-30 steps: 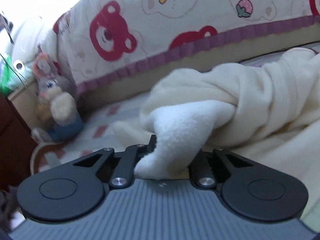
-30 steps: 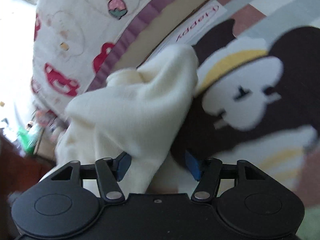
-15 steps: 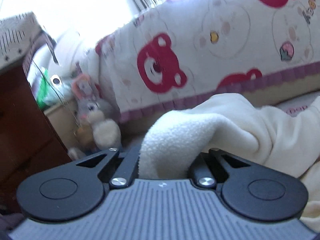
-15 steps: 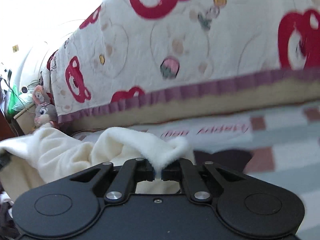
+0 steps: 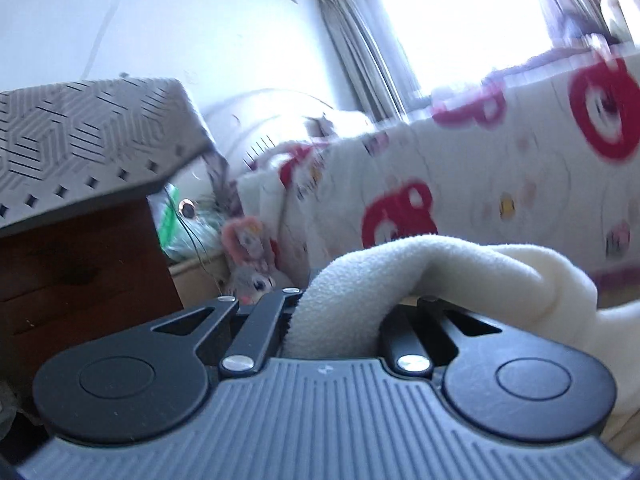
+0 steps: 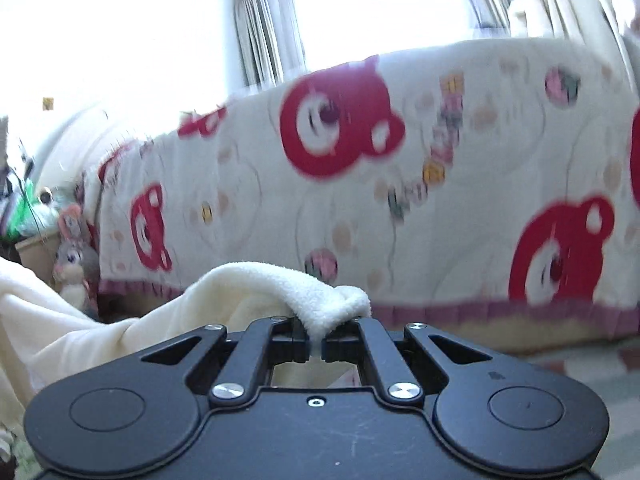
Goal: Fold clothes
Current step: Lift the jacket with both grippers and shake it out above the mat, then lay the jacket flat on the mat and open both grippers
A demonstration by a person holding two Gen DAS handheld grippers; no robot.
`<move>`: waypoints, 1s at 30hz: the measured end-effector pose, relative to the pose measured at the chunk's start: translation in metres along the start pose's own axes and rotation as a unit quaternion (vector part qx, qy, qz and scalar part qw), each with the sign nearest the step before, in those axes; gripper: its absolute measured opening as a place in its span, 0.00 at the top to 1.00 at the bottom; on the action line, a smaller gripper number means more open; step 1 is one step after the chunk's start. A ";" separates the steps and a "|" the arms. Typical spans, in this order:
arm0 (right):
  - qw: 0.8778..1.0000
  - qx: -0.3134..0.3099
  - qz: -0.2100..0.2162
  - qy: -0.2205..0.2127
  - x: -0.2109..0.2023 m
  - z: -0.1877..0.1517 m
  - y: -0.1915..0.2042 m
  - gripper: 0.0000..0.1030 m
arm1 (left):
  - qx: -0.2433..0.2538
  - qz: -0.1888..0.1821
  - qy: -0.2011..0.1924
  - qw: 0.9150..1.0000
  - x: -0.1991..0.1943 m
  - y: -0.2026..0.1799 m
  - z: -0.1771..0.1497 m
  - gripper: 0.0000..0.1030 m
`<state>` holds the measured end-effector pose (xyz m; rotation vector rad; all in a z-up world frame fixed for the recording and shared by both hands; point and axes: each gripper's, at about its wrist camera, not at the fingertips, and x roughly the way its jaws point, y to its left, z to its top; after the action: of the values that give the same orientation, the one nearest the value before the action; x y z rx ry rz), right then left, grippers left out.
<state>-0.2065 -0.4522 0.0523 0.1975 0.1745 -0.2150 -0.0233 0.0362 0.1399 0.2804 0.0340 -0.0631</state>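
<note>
Holding only a thin pinch of the cream fleece garment [image 6: 280, 280], the right gripper [image 6: 316, 346] may lose it if the hanging weight pulls; the left gripper [image 5: 340, 316] is clamped on a thicker roll of it. The garment is soft, fluffy and bunched, hanging between both grippers above the bed, in front of the bear-print quilt [image 6: 460, 168].

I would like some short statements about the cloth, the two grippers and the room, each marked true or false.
1. The right gripper is shut on the cream fleece cloth. True.
2. The left gripper holds nothing. False: it also pinches the cream fleece cloth.
3. The quilt has red bear faces. True.
4. The quilt has a green border. False: the border is purple.
5. A toy rabbit sits left of the quilt. True.
</note>
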 end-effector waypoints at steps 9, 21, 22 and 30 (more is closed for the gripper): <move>0.996 -0.046 -0.006 -0.080 -0.083 0.079 0.010 0.96 | -0.062 -0.003 -0.048 0.997 -0.057 0.064 0.083 0.95; 0.996 -0.080 -0.009 -0.048 -0.069 0.133 -0.023 0.96 | 0.005 0.017 -0.041 0.999 -0.006 0.053 0.112 0.94; 0.996 -0.083 -0.019 -0.031 -0.041 0.133 -0.028 0.96 | 0.017 0.015 -0.025 0.999 0.017 0.042 0.107 0.94; 0.989 -0.064 -0.070 0.112 0.137 0.081 -0.056 0.76 | 0.000 -0.053 0.175 0.983 0.167 -0.050 0.016 0.34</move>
<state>-0.0756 -0.5494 0.0943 0.0814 0.4255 -0.3211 0.1401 -0.0259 0.1342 0.2876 0.3995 -0.1198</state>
